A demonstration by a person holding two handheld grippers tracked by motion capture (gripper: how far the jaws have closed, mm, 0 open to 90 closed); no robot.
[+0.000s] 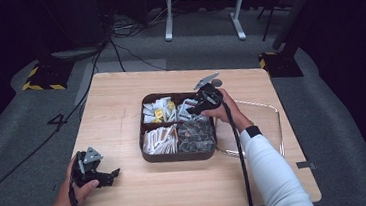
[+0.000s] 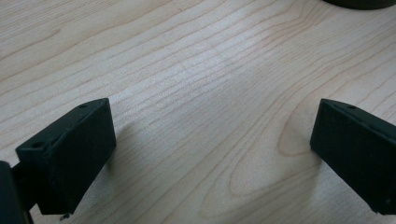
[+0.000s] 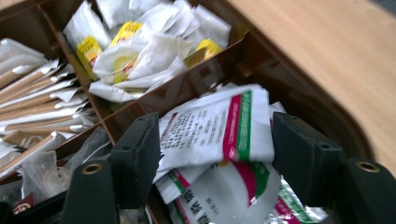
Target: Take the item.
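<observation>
White sachet with a red-and-green stripe [image 3: 219, 126] lies on top of the pile in one corner compartment of the brown divided tray [image 1: 148, 156], the one nearest the right hand in the high view. Right gripper [image 3: 217, 140] hangs over it, jaws either side of the packet; the pads look just beside its edges, and no squeeze or crumple is visible. So it is released, bracketing the sachet, not gripping yet.

Neighbouring compartments: white-and-yellow sachets [image 3: 140, 51] past the divider, long paper-wrapped sticks [image 3: 37, 102] alongside, clear-wrapped dark items [image 1: 196, 134] in the fourth.

Risks, as judgement:
- Sachets are loose and overlapping. Closing here could catch two, or pinch only a corner so the packet slips out on the lift.
- The left-hand jaw in the right gripper view sits close to the divider wall [image 3: 187, 84]. It could snag the wall and drag the tray.
- A flat, slick packet may fold rather than hold.

Left gripper [image 2: 210, 154] rests low over bare wooden table [image 1: 120, 98], well apart from the tray, jaws wide with nothing between them.

Hard to read: sachet print is blurred, and its lower edge is hidden behind the jaws. Actual pad contact can't be confirmed. In the high view the right hand [image 1: 221, 107] covers the gripper tips. A clear tray [image 1: 268, 125] to the right is barely visible.
</observation>
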